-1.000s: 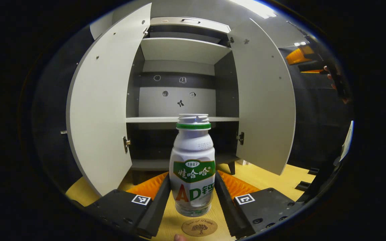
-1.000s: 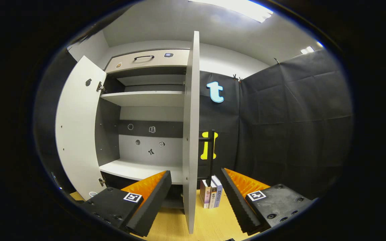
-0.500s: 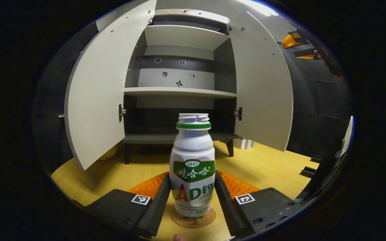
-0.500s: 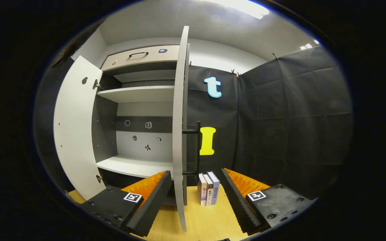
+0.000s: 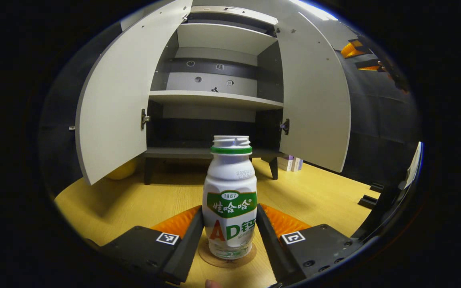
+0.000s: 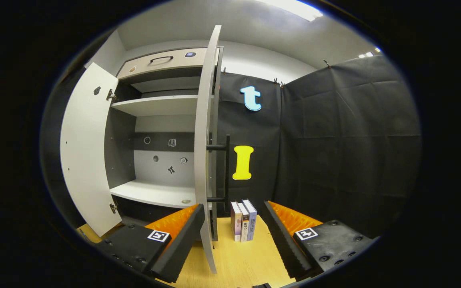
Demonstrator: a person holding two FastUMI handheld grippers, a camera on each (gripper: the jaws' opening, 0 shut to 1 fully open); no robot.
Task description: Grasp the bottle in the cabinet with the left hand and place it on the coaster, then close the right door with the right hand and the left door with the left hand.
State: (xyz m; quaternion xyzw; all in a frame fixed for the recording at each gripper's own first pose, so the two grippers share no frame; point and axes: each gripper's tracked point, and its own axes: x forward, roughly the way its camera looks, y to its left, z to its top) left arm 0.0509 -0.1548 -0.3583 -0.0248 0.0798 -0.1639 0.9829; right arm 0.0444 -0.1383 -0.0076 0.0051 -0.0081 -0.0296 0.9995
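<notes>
White bottle [image 5: 229, 200] upright on coaster [image 5: 227, 258], left gripper [image 5: 229, 236] fingers clamping it.

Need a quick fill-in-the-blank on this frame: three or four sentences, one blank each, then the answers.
1. The left gripper is shut on the ____.
2. The bottle stands over the round ____ on the wooden table.
3. Both cabinet doors, the left door and the right door, are ____.
4. In the right gripper view, three ____ stand upright on the table beside the right door's edge, ahead of the right gripper.

Answers: bottle; coaster; open; books
</notes>
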